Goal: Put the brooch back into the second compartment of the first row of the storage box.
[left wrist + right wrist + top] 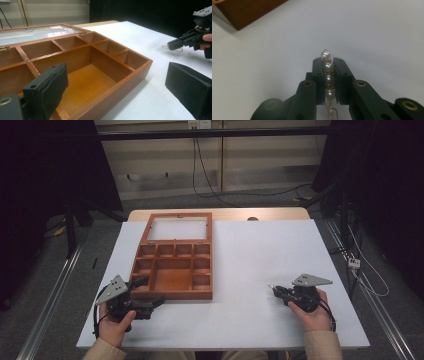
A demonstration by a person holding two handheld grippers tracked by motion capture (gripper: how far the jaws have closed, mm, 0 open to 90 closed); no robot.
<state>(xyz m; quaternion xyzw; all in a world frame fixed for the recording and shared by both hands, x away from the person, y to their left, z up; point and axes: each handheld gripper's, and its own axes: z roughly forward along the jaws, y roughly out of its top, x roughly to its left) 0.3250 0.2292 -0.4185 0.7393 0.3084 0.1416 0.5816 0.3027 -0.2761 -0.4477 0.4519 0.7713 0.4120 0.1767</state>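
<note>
Clamping a pearl bracelet [327,75], the right tongs [327,65] show their beads close up; the left tongs [117,82] gape empty beside the wooden box [100,65]. White surface [260,260], dark room.

Overall illumination is dim and cool. In the high view, the white bench [250,265] is the brightest surface, while both upper corners fall into near-black. Light arrives from above, casting soft, short shadows.

In the left gripper view, the glass lid [37,32] of the wooden box [100,75] carries a pale glare. The nearer fingers [47,90] appear soft and out of focus; the box casts a faint shadow on the bench.

In the right gripper view, the pearl strand [328,75] between the fingers [318,75] shows small highlights. The frame is slightly grainy, darkening at the lower edge, and the box corner beyond the fingers is blurred.
</note>
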